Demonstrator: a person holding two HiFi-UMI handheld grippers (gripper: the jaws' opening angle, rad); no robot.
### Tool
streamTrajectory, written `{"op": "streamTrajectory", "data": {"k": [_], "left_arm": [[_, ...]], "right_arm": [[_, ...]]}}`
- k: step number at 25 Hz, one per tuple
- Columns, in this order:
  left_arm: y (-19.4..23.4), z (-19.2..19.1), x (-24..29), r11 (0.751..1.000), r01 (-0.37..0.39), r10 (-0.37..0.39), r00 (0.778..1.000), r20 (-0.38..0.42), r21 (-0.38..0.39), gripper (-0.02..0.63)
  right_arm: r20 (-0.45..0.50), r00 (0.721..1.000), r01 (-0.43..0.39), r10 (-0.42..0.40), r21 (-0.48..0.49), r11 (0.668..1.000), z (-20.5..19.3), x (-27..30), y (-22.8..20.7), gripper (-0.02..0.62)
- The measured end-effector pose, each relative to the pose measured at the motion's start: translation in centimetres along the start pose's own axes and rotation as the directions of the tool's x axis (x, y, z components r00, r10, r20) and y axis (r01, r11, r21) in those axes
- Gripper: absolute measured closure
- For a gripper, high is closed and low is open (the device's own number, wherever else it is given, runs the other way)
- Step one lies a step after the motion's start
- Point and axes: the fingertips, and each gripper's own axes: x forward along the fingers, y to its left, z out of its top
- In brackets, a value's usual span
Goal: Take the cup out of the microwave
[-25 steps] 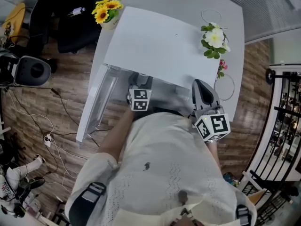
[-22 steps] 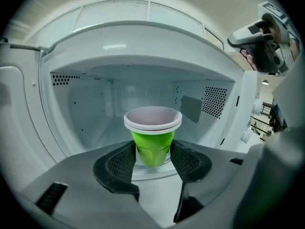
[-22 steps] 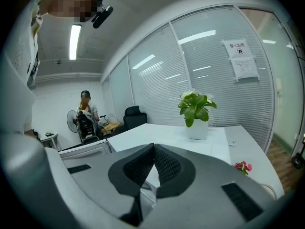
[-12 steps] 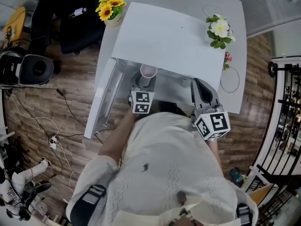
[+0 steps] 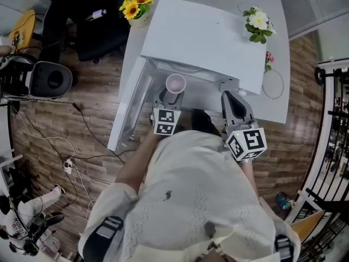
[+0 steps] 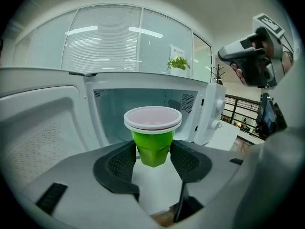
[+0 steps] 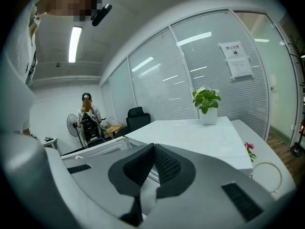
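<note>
I have the cup point(image 6: 152, 136) clamped in my left gripper point(image 6: 152, 160): the jaws stand about half open, with both black pads pressed on the lower part of its body. It's a small tapered cup with a bright green body, a thick white rim and a pale pink inside; from the head view I only see its round pinkish mouth point(image 5: 175, 83). It sits off the surface, just in front of the open microwave point(image 6: 143, 99) cavity, with the door point(image 6: 43, 132) swung out to the left. My right gripper point(image 7: 152, 152) has its jaws together with nothing between them, and it hangs to the right of the microwave front point(image 5: 230, 100). The microwave point(image 5: 202, 37) is white and sits on a white table point(image 5: 275, 105), with yellow flowers point(image 5: 136, 7) at its back left corner and a white-flowered plant point(image 5: 258, 21) at its back right. The floor point(image 5: 92, 124) is brown wood with cables lying on it, and a black chair point(image 5: 82, 21) stands beside the table. Behind the microwave is a glass wall point(image 6: 105, 42) with blinds. A person point(image 7: 88, 111) stands far back in the room. The cup is upright with its mouth up and narrow base down, its long axis vertical, no tilt I can see.
</note>
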Motion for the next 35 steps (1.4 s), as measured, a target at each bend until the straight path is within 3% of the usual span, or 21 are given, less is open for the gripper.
{"op": "streamTrajectory", "data": {"k": [4, 16, 28, 35], "left_arm": [[-0.7, 0.0, -2.5, 0.999, 0.026, -0.026, 0.999, 0.022, 0.039, 0.357], [-2.2, -0.2, -8.8, 0.995, 0.086, -0.090, 0.994, 0.064, 0.055, 0.358], [-2.5, 1.0, -14.2, 0.993, 0.114, -0.112, 0.990, 0.087, -0.020, 0.358], [-3.2, 2.8, -16.9, 0.993, 0.117, -0.112, 0.984, 0.136, -0.024, 0.357]], "right_arm": [[0.006, 1.000, 0.005, -0.005, 0.009, 1.000, -1.0, -1.4, 1.7, 0.586], [0.020, 0.998, 0.051, -0.052, 0.039, 0.998, -4.0, -5.2, 4.6, 0.586], [0.020, 0.999, 0.048, -0.048, 0.034, 0.998, -5.8, -7.1, 7.1, 0.586], [0.016, 0.999, 0.048, -0.048, 0.018, 0.999, -6.2, -8.2, 7.8, 0.586]]}}
